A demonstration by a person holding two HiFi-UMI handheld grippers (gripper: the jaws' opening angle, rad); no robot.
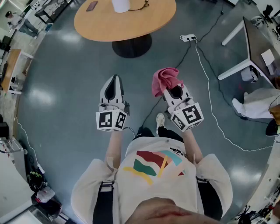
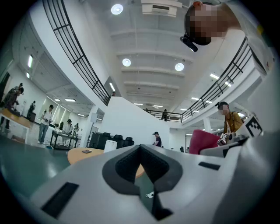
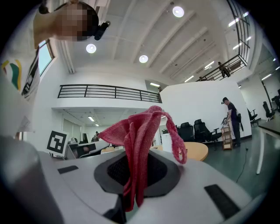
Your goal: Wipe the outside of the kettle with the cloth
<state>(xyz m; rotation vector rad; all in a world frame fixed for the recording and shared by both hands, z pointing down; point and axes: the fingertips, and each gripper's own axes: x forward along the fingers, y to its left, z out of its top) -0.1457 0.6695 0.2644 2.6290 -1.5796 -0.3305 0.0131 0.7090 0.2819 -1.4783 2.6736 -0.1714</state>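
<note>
Holds both claws about level over bare floor point(image 1: 65, 87), well short of the round surface point(image 1: 100, 26) ahead. Grips the cloth point(image 1: 165, 81) in the right claw point(image 1: 174, 91), jaws pinched on its lower folds, the rest standing up and flopping over the tips. Carries the left claw point(image 1: 115, 81) fully shut with nothing between the jaws, near the right claw but not touching it.

Has open floor ahead of both claws, right up to the surface's near edge and its dark pedestal foot point(image 1: 132, 46). Has wide, free room left of the left claw.

Shows a white vessel point(image 1: 120, 5), seemingly the kettle, far ahead of the left claw on the surface's far part, cut off by the frame edge. Shows a phone point(image 1: 92, 5) left of the vessel and a dark cord point(image 1: 141, 6) right of it, both well beyond the claws.

Gets more crowded on the right claw's side:
- a power strip point(image 1: 189, 38) on the floor ahead and right
- a black cable point(image 1: 181, 61) running from it back under the right claw
- a white cable point(image 1: 210, 100) trailing past on the right
- a white-legged desk point(image 1: 245, 57) and a seated person point(image 1: 258, 103), both well apart from the right claw
</note>
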